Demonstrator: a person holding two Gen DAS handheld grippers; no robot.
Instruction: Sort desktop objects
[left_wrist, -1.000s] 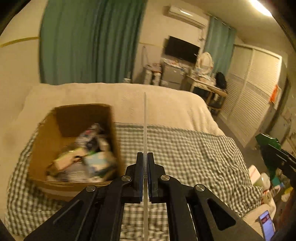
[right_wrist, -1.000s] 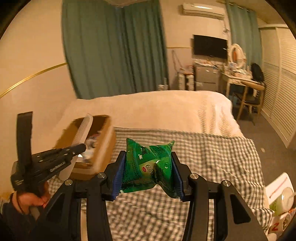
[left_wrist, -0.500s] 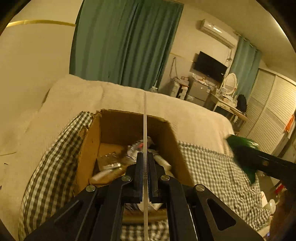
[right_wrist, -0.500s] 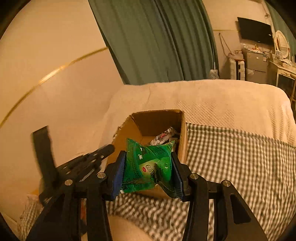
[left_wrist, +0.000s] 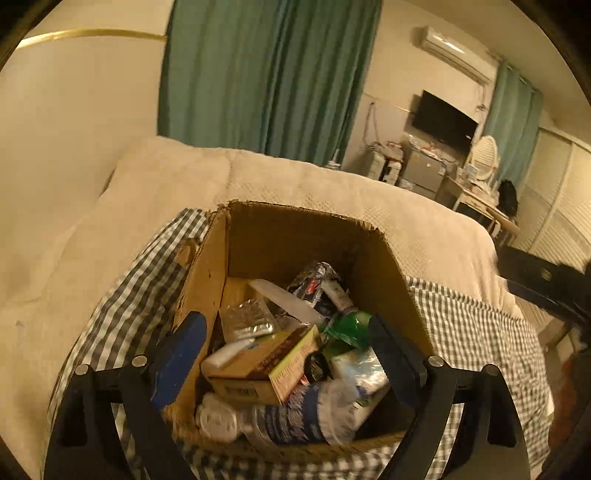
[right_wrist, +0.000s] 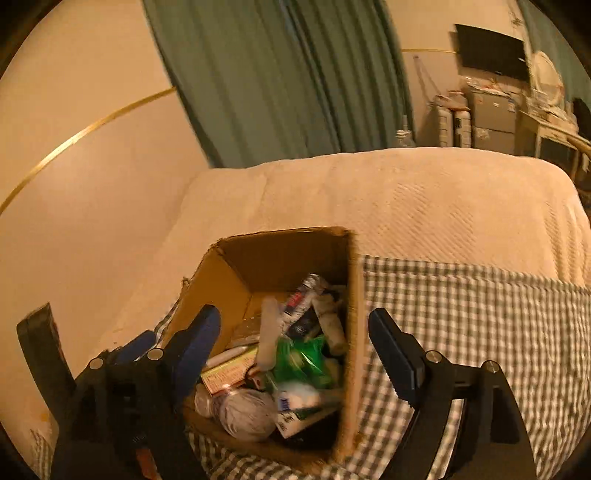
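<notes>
While both grippers hang over the cardboard box (left_wrist: 288, 243), its four rough-cut rims leave the top open, with brown walls standing upright around the pile inside. Box sits on a green-white checked cloth (left_wrist: 480, 332) laid over a cream textured bedspread (left_wrist: 295, 184); the cloth runs flat and bare to the right of the box, and bare bedspread lies beyond its far wall. Beige wall with a gold stripe close on the left, teal curtains (left_wrist: 266, 74) behind the bed.

Left gripper (left_wrist: 286, 354): fingers spread wide, nothing between them, blue pads facing in; left finger sits over the box's left wall, right finger over the right inner side. Contact with the box cannot be told.

Right gripper (right_wrist: 288, 350): fingers also wide apart and holding nothing, left one over the box interior, right one just outside the right wall above the cloth. Left gripper's black frame shows at the right-wrist view's lower left.

Green snack bag (right_wrist: 301, 360), crinkly and shiny, lies inside the box near the right wall on top of other items. White comb (left_wrist: 286, 301), long flat plastic, lies slanted in the middle of the pile, its far end toward the back wall. Around them: a flat printed carton (left_wrist: 266, 363), a clear water bottle (left_wrist: 291, 417) on its side at the near wall, a silver foil packet (left_wrist: 314, 280), a clear plastic wrapper (left_wrist: 247, 317). Contents partly blurred.
</notes>
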